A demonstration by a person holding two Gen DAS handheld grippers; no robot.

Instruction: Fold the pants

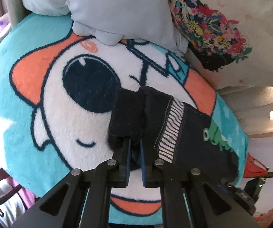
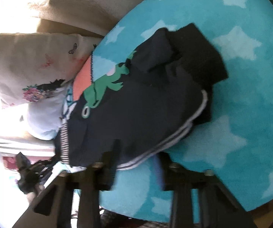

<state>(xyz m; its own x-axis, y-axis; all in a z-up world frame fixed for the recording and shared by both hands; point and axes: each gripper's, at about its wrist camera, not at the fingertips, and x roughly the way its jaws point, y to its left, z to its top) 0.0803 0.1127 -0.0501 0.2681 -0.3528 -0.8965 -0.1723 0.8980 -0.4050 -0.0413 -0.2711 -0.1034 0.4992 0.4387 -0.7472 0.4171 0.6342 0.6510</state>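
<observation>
Pants (image 2: 136, 102) lie bunched at frame centre on the round cushion (image 2: 250, 114), folding barely begun, I judge. My left gripper (image 1: 135, 146) pinches the dark cuffs; right gripper (image 2: 136, 163) looks parted over the waistband, though blurred.

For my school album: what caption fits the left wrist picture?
Left gripper pinching the dark navy pants with a green frog print over a round turquoise cartoon cushion.

Your left wrist view is evenly lit and sharp at centre, with strong fisheye curvature and dark vignetting at the corners. Your right wrist view shows motion blur throughout; the sofa (image 2: 75, 5) at upper left is overexposed by bright daylight, and the lower left washes out to white.
</observation>
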